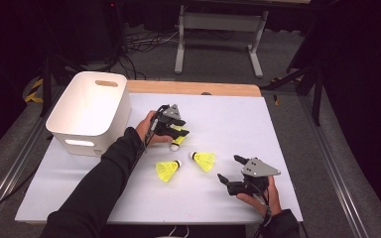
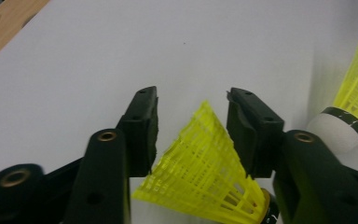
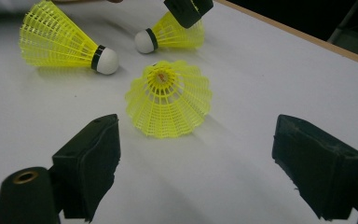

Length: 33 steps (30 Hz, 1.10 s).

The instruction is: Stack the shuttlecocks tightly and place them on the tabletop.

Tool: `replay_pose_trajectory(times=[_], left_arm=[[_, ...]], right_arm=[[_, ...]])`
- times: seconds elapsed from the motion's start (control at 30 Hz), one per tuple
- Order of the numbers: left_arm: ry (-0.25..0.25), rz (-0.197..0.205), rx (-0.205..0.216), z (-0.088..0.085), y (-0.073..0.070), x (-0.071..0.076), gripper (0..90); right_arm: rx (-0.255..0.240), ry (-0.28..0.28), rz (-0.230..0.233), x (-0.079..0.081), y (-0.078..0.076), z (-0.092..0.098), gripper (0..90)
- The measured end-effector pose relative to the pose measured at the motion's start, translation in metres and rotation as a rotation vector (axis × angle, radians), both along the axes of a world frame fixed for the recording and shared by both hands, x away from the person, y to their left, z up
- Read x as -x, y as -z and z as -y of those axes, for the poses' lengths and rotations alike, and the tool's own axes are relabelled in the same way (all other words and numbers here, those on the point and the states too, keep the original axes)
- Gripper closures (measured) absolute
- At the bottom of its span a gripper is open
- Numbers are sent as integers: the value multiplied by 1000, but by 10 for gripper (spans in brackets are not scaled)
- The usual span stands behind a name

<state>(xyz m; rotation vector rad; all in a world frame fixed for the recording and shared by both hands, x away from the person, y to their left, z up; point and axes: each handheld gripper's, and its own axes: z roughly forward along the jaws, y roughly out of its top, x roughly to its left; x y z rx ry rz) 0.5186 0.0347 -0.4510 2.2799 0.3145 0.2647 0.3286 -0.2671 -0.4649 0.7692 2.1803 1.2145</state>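
Three yellow shuttlecocks with white corks lie on the white table point(image 1: 228, 114). My left gripper point(image 1: 181, 131) is down over the farthest shuttlecock point(image 1: 179, 137). In the left gripper view its jaws point(image 2: 193, 100) stand on either side of that shuttlecock's skirt point(image 2: 200, 163), and both pads touch the mesh. A second shuttlecock point(image 1: 167, 170) and a third point(image 1: 204, 160) lie nearer the front; the third point(image 3: 168, 98) turns its open skirt toward my right gripper point(image 3: 198, 123). That gripper point(image 1: 227, 167) rests open on the table to the right of them, with nothing between its fingers.
A white plastic bin point(image 1: 74, 131) with a handle cut-out stands at the table's left. A wooden strip point(image 1: 193, 88) runs along the far edge. Beyond the table are a metal frame and cables on the floor.
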Motion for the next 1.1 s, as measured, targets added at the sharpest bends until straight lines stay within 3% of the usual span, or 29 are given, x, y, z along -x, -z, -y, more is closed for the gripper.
replay_pose_trajectory(times=[0.4, 0.57, 0.83, 0.97, 1.1], left_arm=[[-9, 19, -5, -2, -6, 3, 713], [6, 24, -10, -2, -9, 4, 866], [7, 38, 3, -5, -13, 5, 899], [-6, 89, -20, -6, -24, 9, 900], [-17, 115, -48, -11, -31, 14, 900]], right_arm=[[6, -2, -7, 0, 1, 0, 163], [7, -1, -10, -1, 1, 0, 168], [6, 3, -8, -1, 1, 1, 170], [-3, 9, -7, -1, 0, 2, 173], [1, 9, -8, -1, 0, 2, 173]])
